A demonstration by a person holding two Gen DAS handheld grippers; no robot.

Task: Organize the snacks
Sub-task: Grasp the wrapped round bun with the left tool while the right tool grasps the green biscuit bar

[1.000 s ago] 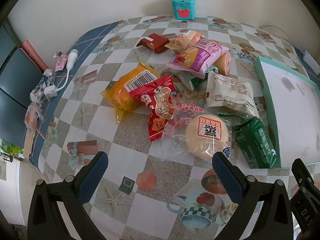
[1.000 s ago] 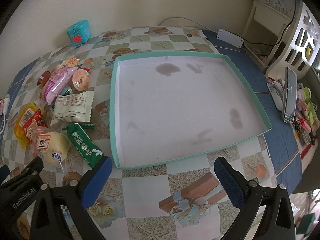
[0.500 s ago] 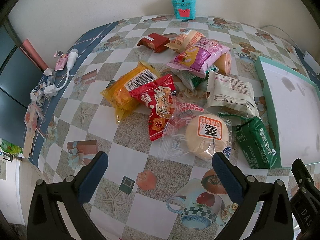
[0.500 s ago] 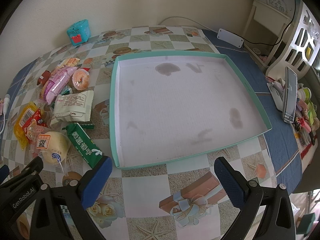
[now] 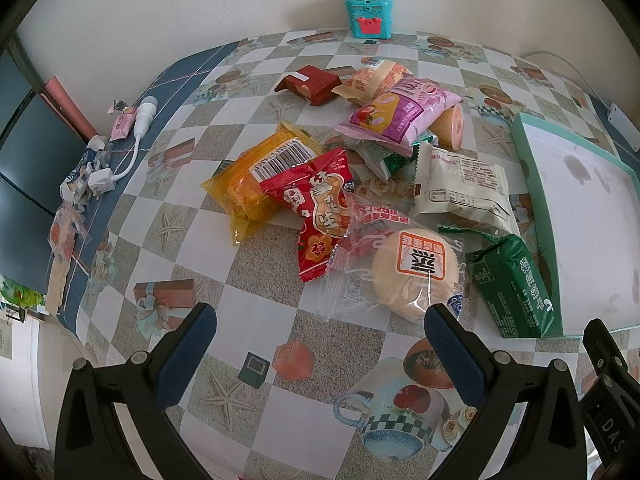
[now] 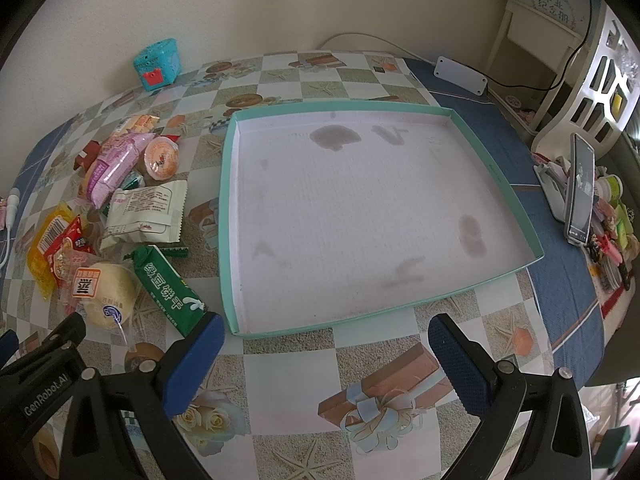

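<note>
A heap of snack packets lies on the patterned tablecloth: a round bun in clear wrap (image 5: pixel 414 276), a green biscuit pack (image 5: pixel 512 290), a red packet (image 5: pixel 320 208), an orange-yellow packet (image 5: pixel 256 172), a white packet (image 5: pixel 460 188) and a pink packet (image 5: pixel 400 112). My left gripper (image 5: pixel 320 336) hovers open just in front of the bun, holding nothing. In the right wrist view a shallow teal tray (image 6: pixel 228 216) with a white floor lies empty. The right gripper (image 6: pixel 326 346) stands open at its near edge. The green pack (image 6: pixel 168 290) lies left of the tray.
A teal toy box (image 5: pixel 370 20) stands by the back wall. A white charger and cable (image 5: pixel 120 156) with scraps lie at the table's left edge. Right of the tray a phone on a stand (image 6: pixel 580 188) and small clutter sit on the blue cloth. A white adapter (image 6: pixel 460 74) lies behind.
</note>
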